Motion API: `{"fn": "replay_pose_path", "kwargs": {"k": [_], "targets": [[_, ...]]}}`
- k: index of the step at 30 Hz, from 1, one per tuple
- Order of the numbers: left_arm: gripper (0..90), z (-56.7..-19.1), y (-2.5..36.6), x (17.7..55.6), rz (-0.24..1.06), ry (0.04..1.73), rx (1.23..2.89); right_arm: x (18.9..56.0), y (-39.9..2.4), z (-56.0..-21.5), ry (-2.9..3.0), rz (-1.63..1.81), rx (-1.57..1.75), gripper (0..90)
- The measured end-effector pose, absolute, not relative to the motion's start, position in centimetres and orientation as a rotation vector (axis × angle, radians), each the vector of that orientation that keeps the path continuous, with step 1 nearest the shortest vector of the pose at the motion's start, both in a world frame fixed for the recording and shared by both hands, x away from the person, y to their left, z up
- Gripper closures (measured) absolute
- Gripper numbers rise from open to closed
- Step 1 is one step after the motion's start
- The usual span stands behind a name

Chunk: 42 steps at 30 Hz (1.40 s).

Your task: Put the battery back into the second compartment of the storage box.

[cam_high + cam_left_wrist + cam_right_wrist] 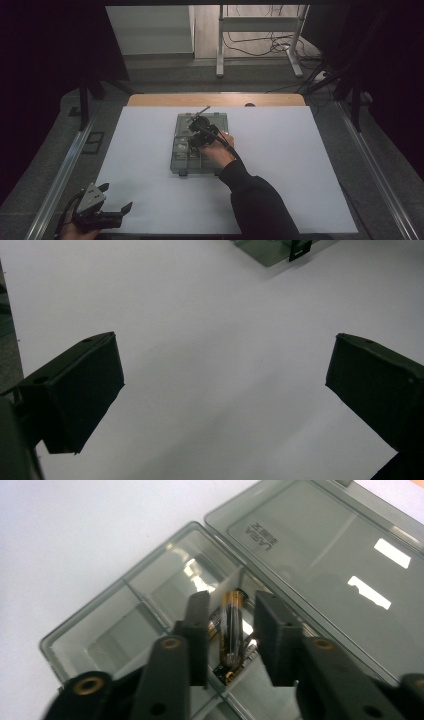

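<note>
While the left gripper (225, 385) gapes empty, the right gripper (231, 617) has its jaws parted around a battery (233, 630), unclamped.

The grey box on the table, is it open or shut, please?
Open: the box has its lid folded back flat, compartments exposed.

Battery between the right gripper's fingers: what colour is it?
Black with a gold end, the battery shows best in the right gripper view.
</note>
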<state>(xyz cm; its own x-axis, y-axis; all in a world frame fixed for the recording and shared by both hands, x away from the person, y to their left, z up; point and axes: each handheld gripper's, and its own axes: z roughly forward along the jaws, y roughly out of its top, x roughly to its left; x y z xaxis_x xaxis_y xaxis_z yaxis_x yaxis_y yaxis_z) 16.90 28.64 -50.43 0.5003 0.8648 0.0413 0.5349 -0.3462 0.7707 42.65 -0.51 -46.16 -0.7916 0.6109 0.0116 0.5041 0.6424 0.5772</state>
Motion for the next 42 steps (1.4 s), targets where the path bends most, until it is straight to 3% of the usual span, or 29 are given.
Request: {"fn": "replay_pose_path", "kwargs": {"k": [1,13,19,33,42], "targets": [[2.2,-50.4,28.6,16.9,0.59,1.146,2.03,42.7,-0.5,-46.2,2.676,0.856,0.918,60.0],[2.2,-50.4,28.6,16.9,0.59,1.147,2.033,41.2,-1.9,-44.9,2.728,0.93,0.765,23.2],[2.2,-50.4,28.6,16.9,0.594,1.148,2.035,40.6,-2.8,-44.6,2.745,0.968,0.744,15.0],[2.2,-50.5,28.5,16.9,0.593,1.15,2.036,39.2,-5.1,-44.5,2.734,0.936,0.739,5.5],[2.2,-50.5,28.5,16.9,0.592,1.153,2.036,37.9,-6.9,-44.4,2.722,0.961,0.742,5.0]]}}
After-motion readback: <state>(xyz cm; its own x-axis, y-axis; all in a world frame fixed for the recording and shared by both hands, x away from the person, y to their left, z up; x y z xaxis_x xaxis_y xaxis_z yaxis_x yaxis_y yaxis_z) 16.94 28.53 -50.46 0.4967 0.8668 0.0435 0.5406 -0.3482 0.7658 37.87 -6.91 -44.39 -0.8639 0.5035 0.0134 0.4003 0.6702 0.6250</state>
